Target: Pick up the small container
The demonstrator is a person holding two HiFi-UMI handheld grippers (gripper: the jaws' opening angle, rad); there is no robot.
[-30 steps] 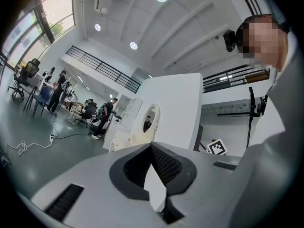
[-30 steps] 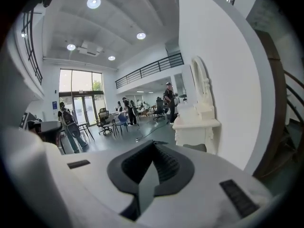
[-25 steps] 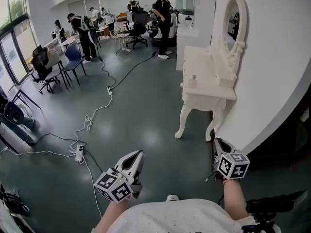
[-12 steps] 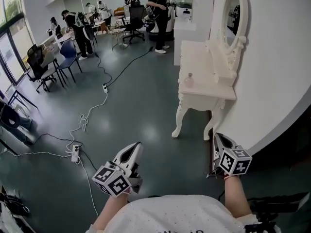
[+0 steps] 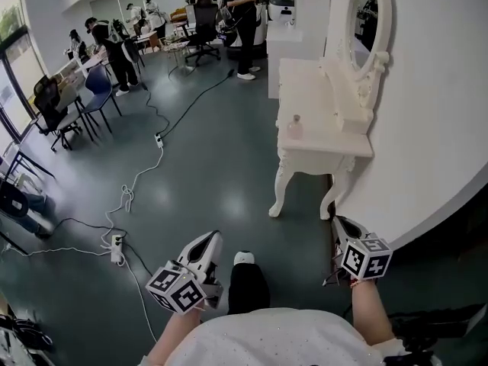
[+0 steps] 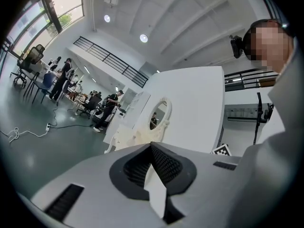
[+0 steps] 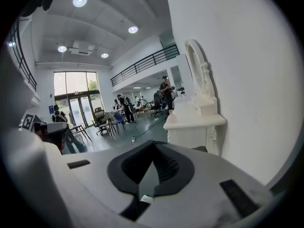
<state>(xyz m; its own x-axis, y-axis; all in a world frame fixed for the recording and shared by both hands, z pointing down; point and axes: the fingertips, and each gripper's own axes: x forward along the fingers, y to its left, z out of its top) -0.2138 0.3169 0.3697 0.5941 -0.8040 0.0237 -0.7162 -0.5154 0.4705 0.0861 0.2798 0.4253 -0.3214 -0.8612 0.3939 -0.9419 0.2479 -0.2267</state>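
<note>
The table (image 5: 320, 97) has drawn slightly closer, and a dark leg (image 5: 245, 288) with a white shoe (image 5: 244, 258) now shows between the grippers. The container (image 5: 294, 126), small and pinkish, stands by the table's outer edge, toward its near corner, opposite the mirror (image 5: 364, 21). Well apart from it, held low, the left gripper (image 5: 207, 242) and right gripper (image 5: 341, 223) are both closed and empty.

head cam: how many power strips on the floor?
2. The near power strip lies on the floor at lower left. The far power strip lies farther up the white cable, mid-floor. More may be hidden among the distant desks.
</note>
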